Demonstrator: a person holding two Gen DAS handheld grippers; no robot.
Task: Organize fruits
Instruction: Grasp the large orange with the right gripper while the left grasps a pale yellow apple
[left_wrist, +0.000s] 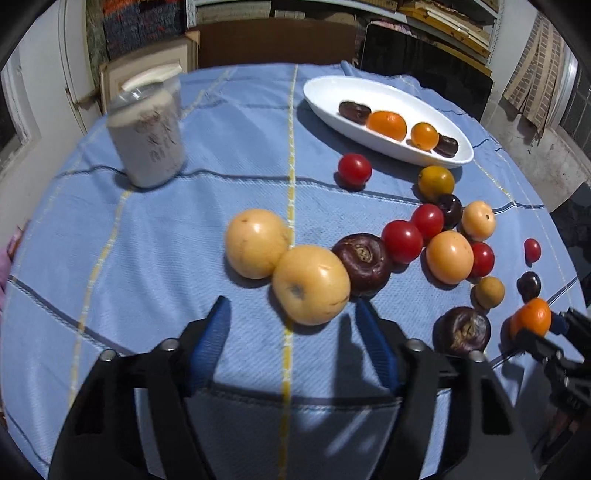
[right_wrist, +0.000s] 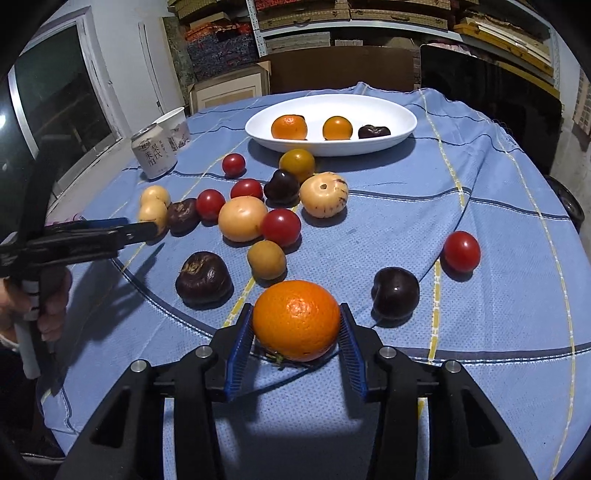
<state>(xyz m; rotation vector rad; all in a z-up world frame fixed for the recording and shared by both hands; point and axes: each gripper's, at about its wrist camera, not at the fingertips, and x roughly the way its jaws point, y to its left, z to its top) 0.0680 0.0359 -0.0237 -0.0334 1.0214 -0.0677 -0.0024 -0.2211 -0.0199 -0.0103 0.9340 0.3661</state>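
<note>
Pinching the orange (right_wrist: 296, 319) between its two blue pads, your right claw (right_wrist: 296, 325) has the fruit at its widest girth, low over the blue-checked cloth on the surface (right_wrist: 498, 229), near the front edge and well apart from the white oval dish (right_wrist: 369, 147) at the far side. Treat that orange as firm but not rigid: the rind looks pebbled and a little glossy, so it should give slightly and could roll out of a light pinch, yet it is probably light enough to carry without strain. Your hold across the equator looks like the right place; squeezing harder would likely bruise it rather than help. Being nearly round, it has no real long axis; the only direction it shows is the small green stem end, which sits low at the front, turned down toward the cloth and toward you. Your left claw (left_wrist: 291, 314) is spread wide and holds nothing, hanging just short of the nearest pale yellow fruit (left_wrist: 311, 284), which touches a second yellow one and a dark wrinkled fruit (left_wrist: 364, 263). The dish already carries two oranges and dark fruit in a row along its length, so you may judge the open space beside them as the natural spot, set down gently so it does not roll
</note>
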